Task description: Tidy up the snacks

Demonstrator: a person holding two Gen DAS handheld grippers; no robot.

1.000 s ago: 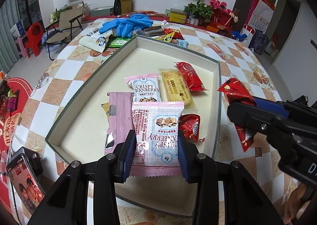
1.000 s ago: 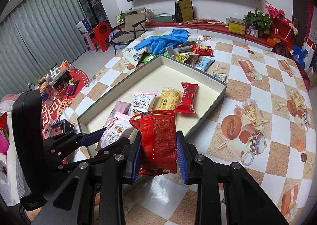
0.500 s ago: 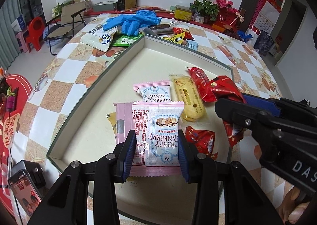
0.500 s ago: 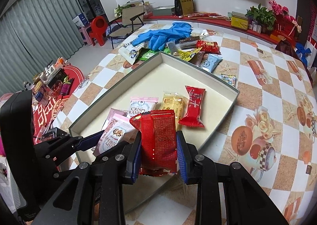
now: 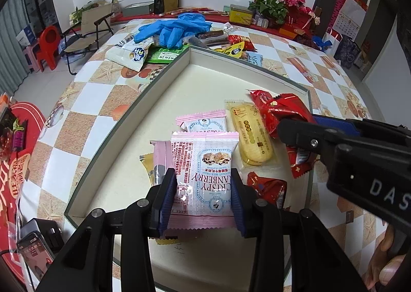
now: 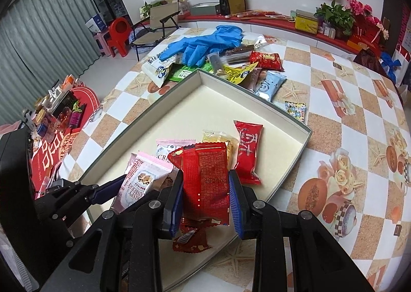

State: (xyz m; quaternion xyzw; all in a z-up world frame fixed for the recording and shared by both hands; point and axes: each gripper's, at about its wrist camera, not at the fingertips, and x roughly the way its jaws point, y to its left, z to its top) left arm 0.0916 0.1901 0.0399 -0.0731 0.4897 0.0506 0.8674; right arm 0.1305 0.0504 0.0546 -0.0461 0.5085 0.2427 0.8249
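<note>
Pink-white Crispy Cranberry packet (image 5: 204, 176) is held flat over the shallow tray (image 5: 133, 109), print upside down toward the left camera. Red foil packet (image 6: 205, 181) is held above the tray's near edge. In the tray: second cranberry packet (image 5: 203, 123), yellow biscuit pack (image 5: 250, 135), long red packet (image 6: 248, 152), small red packet (image 5: 267, 188).

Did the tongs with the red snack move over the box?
Yes. The right tongs carried the red packet leftward, from beside the box rim to above the box floor.
</note>
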